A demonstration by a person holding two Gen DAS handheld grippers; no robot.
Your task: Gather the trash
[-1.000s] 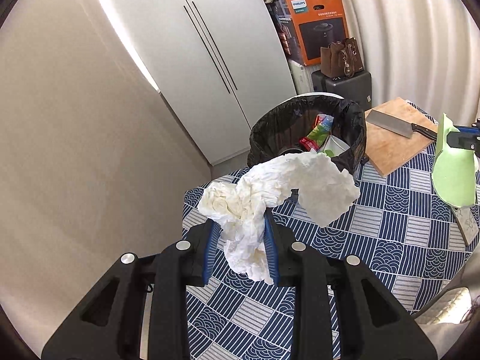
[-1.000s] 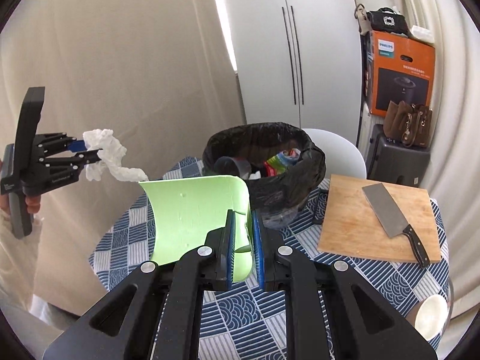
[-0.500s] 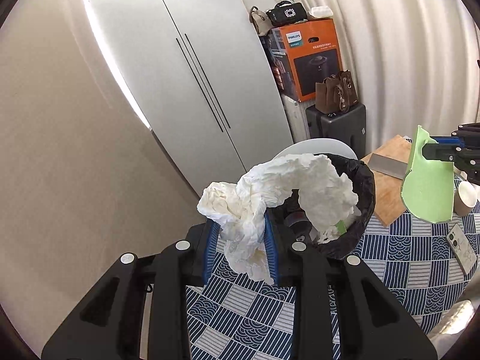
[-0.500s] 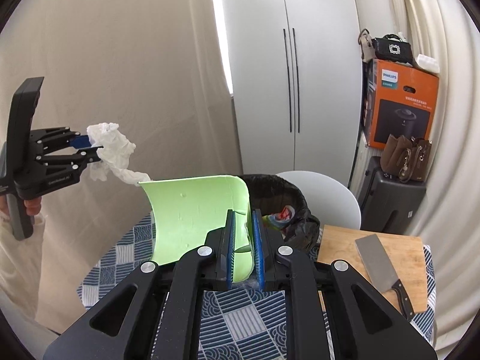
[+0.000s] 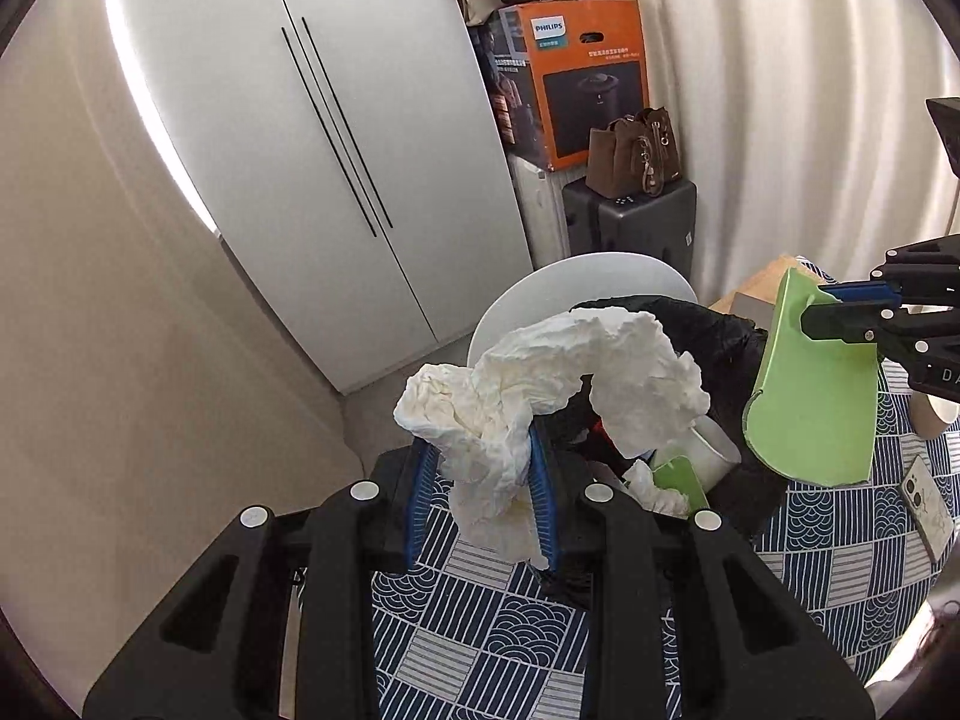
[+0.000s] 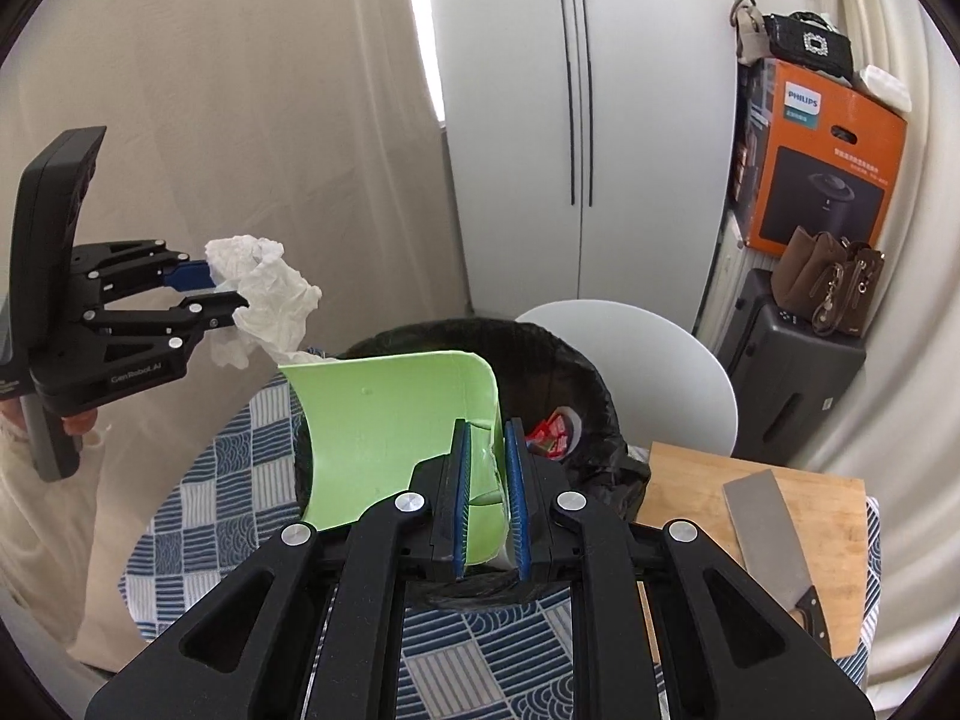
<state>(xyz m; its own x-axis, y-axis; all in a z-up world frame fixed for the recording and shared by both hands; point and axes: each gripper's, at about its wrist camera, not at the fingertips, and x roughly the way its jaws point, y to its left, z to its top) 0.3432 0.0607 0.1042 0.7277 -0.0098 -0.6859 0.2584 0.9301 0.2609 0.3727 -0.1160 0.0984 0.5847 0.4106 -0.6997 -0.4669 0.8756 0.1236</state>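
Over the left side of the black-lined trash bin point(image 6: 576, 360), the left gripper point(image 5: 480, 480) is clamped on a crumpled white tissue point(image 5: 540, 384) that arches out past its blue pads and droops above the bin's mouth. To the right of it, the right gripper point(image 6: 486, 498) pinches a curved, pale-green foam piece point(image 6: 390, 438), held upright above the bin's near rim. Behind the bin to the right, an orange box point(image 6: 822, 168) reads "PHILIPS".
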